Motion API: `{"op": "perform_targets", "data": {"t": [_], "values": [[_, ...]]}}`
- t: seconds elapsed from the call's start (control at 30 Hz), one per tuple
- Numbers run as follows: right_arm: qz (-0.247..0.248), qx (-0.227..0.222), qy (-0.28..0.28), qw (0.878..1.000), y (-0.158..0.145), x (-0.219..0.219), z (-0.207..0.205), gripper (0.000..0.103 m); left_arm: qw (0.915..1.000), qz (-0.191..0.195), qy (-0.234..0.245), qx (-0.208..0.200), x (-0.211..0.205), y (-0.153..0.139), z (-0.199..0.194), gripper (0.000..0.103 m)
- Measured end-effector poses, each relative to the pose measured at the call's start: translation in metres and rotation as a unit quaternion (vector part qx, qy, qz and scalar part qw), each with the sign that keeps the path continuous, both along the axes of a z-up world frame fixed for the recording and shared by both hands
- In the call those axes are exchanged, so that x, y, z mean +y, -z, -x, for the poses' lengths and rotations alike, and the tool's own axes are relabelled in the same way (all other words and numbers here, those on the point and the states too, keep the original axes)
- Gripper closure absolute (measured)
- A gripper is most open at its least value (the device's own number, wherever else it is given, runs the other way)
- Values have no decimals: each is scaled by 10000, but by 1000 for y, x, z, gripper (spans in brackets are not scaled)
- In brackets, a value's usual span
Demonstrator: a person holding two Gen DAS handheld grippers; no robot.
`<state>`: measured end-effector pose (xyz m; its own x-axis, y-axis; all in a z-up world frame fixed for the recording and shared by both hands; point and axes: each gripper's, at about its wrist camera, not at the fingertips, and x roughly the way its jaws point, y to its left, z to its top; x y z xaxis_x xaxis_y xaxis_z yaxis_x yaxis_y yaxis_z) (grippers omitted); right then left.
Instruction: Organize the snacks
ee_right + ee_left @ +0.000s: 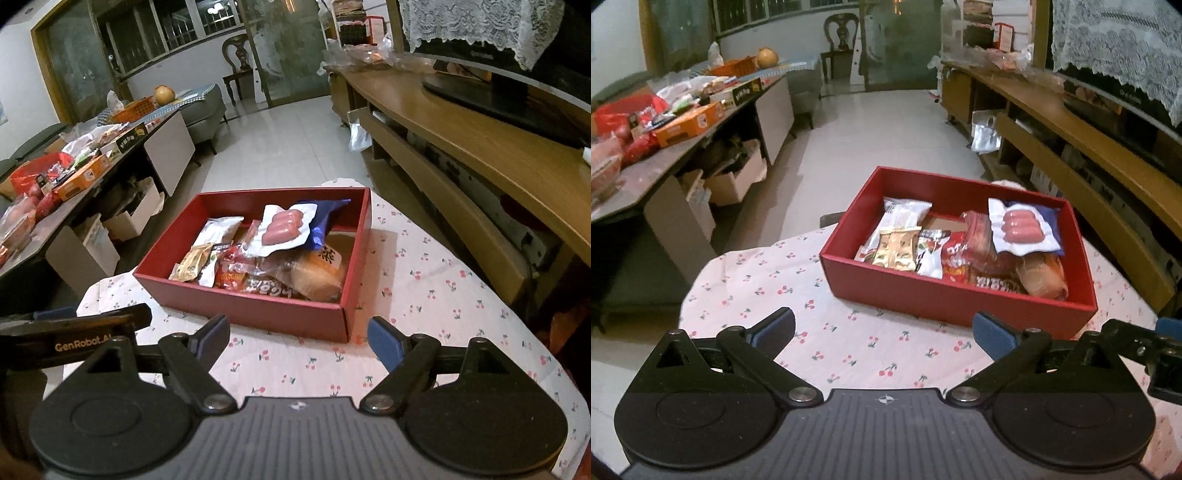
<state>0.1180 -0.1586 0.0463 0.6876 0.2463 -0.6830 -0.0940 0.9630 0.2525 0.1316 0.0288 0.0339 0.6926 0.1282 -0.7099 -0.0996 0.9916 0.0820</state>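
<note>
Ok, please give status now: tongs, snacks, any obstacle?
Left tongs open, empty. Right tongs open, empty. Snack packets inside red cardboard box. Nothing between tongs and box.

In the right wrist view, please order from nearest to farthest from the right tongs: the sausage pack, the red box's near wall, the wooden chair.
From the right tongs:
1. Red box, near wall, just ahead on the table.
2. Sausage pack, inside the box, on top of the other snacks.
3. Wooden chair, far back by the glass door.

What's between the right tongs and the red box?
Only bare cherry-print tablecloth lies between the open right tongs and the red box; the right wrist view shows it.
</note>
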Motion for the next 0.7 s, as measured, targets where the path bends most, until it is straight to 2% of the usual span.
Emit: {"op": "perform_targets", "data": {"t": [0.2, 0.47, 0.7], "values": [[46, 76, 37, 10000, 4, -1, 13, 12, 9989, -373, 185, 216, -13, 6, 15, 0], [17, 98, 95, 9999, 6, -8, 31, 12, 9988, 50, 377, 297, -13, 6, 34, 0], [49, 135, 51, 9999, 8, -7, 43, 12, 9985, 69, 363, 404, -13, 12, 44, 0]]}}
